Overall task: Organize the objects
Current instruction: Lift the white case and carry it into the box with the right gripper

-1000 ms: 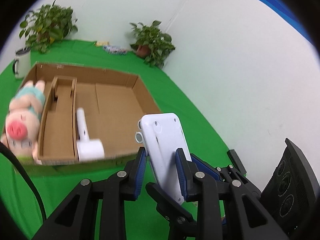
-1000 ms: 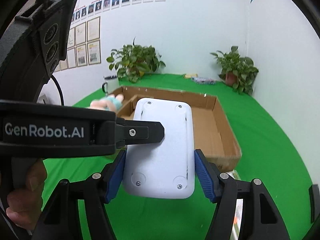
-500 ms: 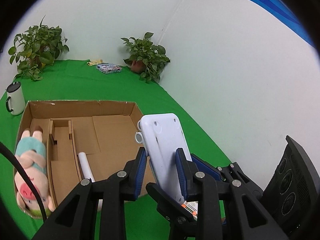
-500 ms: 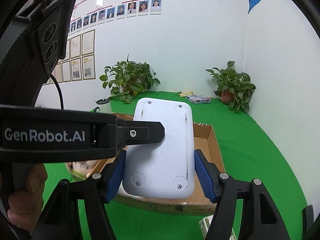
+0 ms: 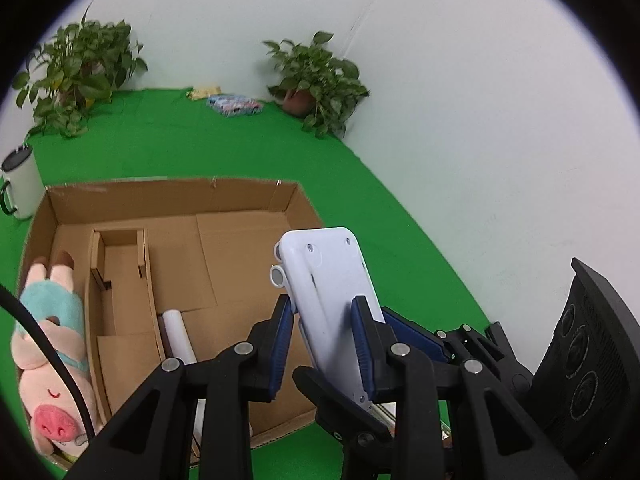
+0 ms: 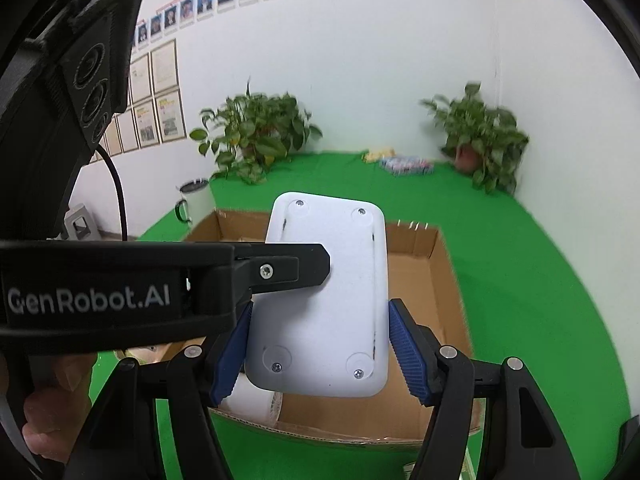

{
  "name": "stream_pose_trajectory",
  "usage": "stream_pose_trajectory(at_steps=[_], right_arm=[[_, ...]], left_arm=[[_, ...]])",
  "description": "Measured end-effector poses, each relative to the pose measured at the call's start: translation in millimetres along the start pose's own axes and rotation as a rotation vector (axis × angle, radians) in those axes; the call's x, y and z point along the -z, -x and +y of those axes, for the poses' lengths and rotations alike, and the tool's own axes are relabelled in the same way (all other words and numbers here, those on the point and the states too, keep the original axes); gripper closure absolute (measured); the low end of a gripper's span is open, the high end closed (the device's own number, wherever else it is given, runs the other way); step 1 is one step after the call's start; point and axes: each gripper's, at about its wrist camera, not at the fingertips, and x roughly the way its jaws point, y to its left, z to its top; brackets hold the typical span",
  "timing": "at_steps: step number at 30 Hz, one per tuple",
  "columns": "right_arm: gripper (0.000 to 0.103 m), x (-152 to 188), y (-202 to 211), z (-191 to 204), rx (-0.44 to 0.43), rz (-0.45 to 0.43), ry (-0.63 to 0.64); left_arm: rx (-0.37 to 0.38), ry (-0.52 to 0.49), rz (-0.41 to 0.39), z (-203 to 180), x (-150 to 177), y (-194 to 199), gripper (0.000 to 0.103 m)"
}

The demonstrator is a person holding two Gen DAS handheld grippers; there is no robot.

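A flat white plastic device (image 5: 328,280), back side with screws showing, is held in the air by both grippers above the near right corner of an open cardboard box (image 5: 176,204). My left gripper (image 5: 324,344) is shut on its thin edges. My right gripper (image 6: 320,354) is shut across its width, and the device fills the middle of the right wrist view (image 6: 324,300). In the box lie a pink pig plush (image 5: 48,344) in the left compartment and a white hair dryer (image 5: 180,338) beside the divider.
The box (image 6: 444,280) stands on a green cloth. A white mug (image 5: 20,184) stands left of the box. Two potted plants (image 5: 80,76) (image 5: 316,80) and a small colourful packet (image 5: 234,105) are at the back. White walls close off the right side.
Both grippers with the device have moved back and up relative to the box, then tilted down a little. The box now sits lower and nearer in both views. The grip is unchanged.
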Motion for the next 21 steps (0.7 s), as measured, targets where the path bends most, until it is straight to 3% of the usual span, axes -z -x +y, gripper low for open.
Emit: stream_pose_trajectory(at_steps=[10, 21], right_arm=[[0.039, 40.9, -80.7, -20.5, -0.071, 0.205, -0.061], [0.039, 85.0, -124.4, -29.7, -0.144, 0.389, -0.121]], left_arm=[[-0.037, 0.082, 0.163, 40.0, 18.3, -63.4, 0.075], [-0.067, 0.136, 0.289, 61.2, 48.7, -102.8, 0.075]])
